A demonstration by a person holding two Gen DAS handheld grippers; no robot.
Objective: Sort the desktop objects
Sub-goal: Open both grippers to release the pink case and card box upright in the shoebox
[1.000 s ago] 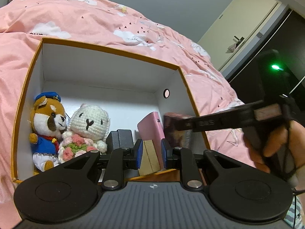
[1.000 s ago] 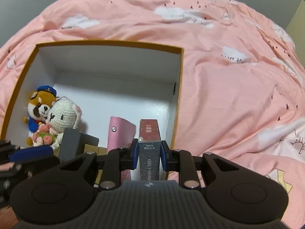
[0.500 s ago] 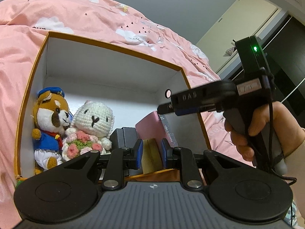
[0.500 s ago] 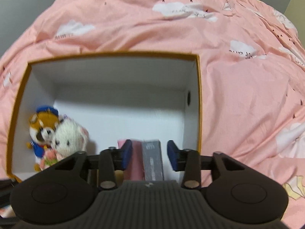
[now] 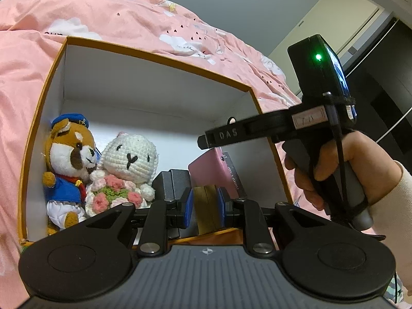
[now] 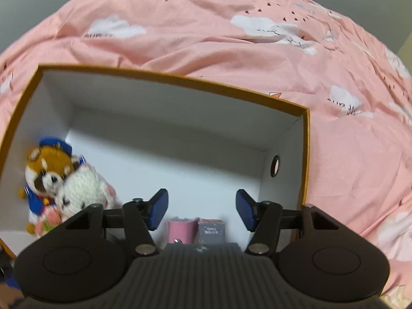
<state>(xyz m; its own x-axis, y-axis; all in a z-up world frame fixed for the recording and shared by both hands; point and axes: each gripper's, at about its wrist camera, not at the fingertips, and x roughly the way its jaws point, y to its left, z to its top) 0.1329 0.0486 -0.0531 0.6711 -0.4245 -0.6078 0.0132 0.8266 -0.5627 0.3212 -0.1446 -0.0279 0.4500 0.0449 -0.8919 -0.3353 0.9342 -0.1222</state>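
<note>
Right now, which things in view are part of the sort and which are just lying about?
Job:
box
fox plush
white knitted plush
pink case
grey card box
gold block in left tongs
right tongs, open

Lying about:
pink duvet
door

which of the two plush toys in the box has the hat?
The brown-and-white plush by the box's left wall: blue cap and blue jacket. The white crocheted bunny beside it is bareheaded, holding pink flowers.

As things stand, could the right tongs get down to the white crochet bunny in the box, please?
Probably yes. The right tongs hang open and empty above the open-topped box. The white crochet bunny sits uncovered by the left wall, though the fox plush presses against it, so a clean grip may be tight.
</note>
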